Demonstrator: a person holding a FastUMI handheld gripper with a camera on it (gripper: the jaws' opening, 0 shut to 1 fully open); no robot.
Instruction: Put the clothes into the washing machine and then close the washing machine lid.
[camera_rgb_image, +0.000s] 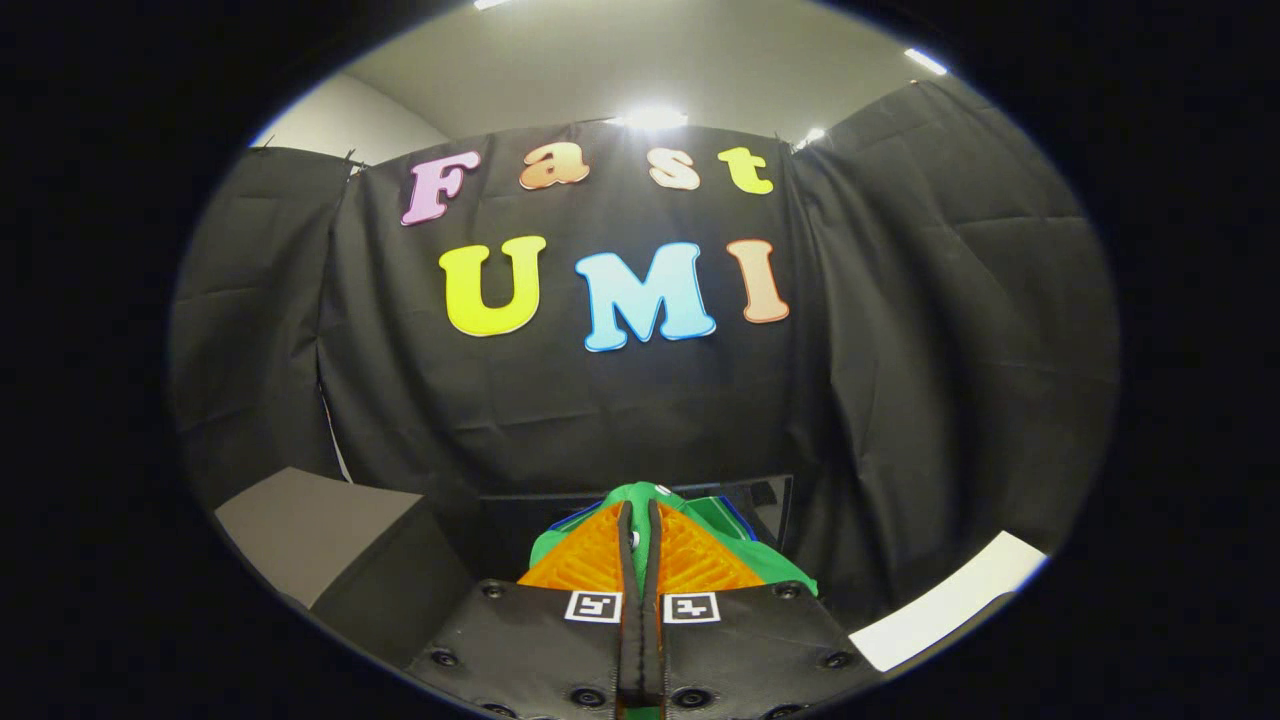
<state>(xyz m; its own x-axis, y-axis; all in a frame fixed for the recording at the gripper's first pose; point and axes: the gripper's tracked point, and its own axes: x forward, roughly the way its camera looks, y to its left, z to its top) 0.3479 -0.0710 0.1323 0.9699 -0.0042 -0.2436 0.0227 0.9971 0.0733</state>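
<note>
Two small square black-and-white marker tags (641, 607) sit on the gripper (641, 535), one on each finger; no brand or readable text shows on them. Its fingers are clenched on a bright green cloth garment with a blue edge (722, 525), which bunches between and around the tips, most of it hidden behind them. Just beyond stands a dark glossy panel (765, 497), hard to identify. A grey box (315, 525) lies off to the left, a white flat surface (945, 600) to the right.
</note>
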